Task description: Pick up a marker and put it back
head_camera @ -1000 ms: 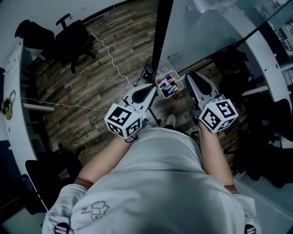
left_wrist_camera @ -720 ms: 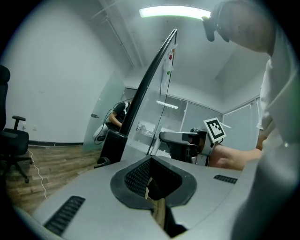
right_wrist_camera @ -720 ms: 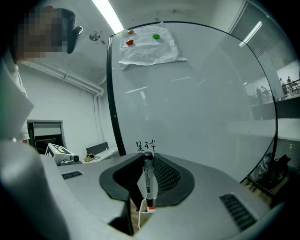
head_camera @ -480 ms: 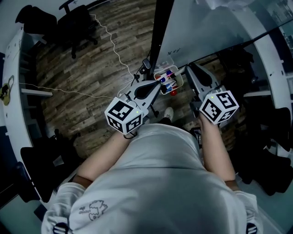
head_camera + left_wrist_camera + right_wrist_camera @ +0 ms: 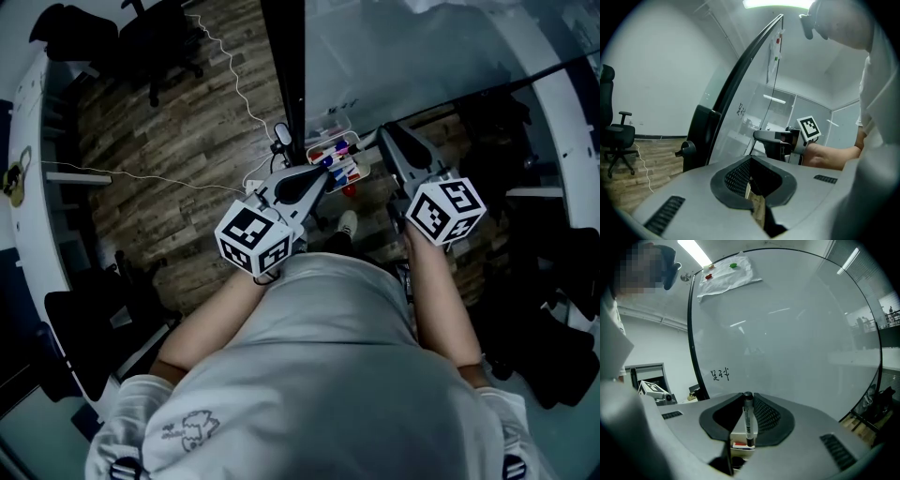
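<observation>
Whiteboard [image 5: 797,333] backs upright black-capped marker [image 5: 749,425] in right tool [image 5: 748,401].

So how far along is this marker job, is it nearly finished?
The pickup looks done: the right gripper is shut on a black-capped marker, held upright. In hand now is carrying it, with the clear tray of markers by the whiteboard showing just below it. Left to do, probably: lower it in and let go. The left gripper is shut and empty.

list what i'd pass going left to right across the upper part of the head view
office chair → white cable → whiteboard's black frame → tray of markers → right gripper, holding a marker
</observation>
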